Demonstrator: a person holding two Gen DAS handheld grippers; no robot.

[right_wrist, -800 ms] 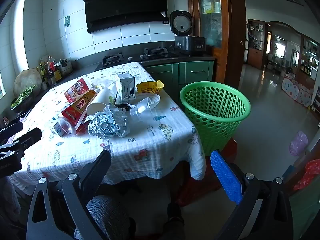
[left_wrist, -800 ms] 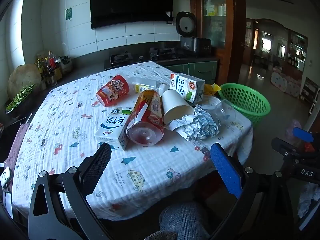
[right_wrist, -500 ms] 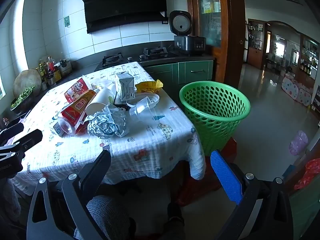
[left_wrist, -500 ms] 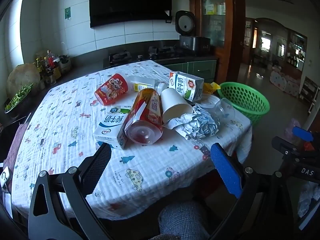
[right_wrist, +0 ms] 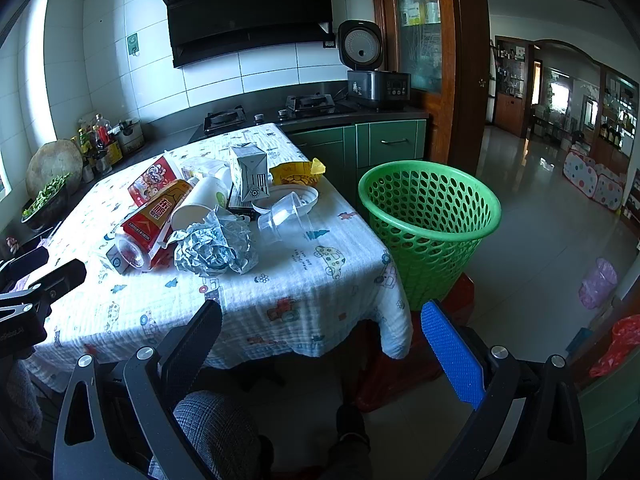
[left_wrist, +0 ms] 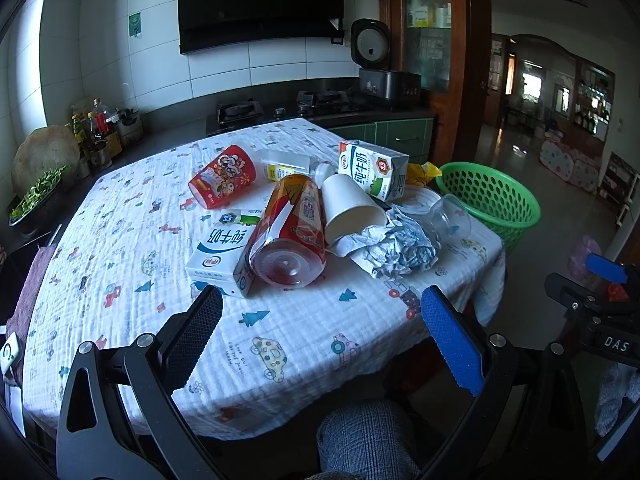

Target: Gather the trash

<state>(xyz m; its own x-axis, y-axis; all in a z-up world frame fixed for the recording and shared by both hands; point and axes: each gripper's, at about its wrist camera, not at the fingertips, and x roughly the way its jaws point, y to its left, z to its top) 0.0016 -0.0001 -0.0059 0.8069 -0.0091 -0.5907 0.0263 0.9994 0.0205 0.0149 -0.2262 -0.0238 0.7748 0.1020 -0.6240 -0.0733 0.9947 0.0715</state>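
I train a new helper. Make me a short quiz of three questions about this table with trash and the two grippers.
1. True or false: the left gripper holds the crumpled paper.
2. The green basket stands: A) on the table, B) beside the table, C) under it.
3. Fill in: the white paper cup lies on its ____.

Key: 1 false, both the left and the right gripper are open and empty; 2 B; 3 side.

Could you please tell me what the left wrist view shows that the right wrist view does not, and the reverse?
Only the left wrist view shows the flat blue-and-white milk carton's face clearly. Only the right wrist view shows the green basket whole, standing on a red stool. Both show the crumpled paper, white paper cup and tablecloth. Both grippers are open, holding nothing.
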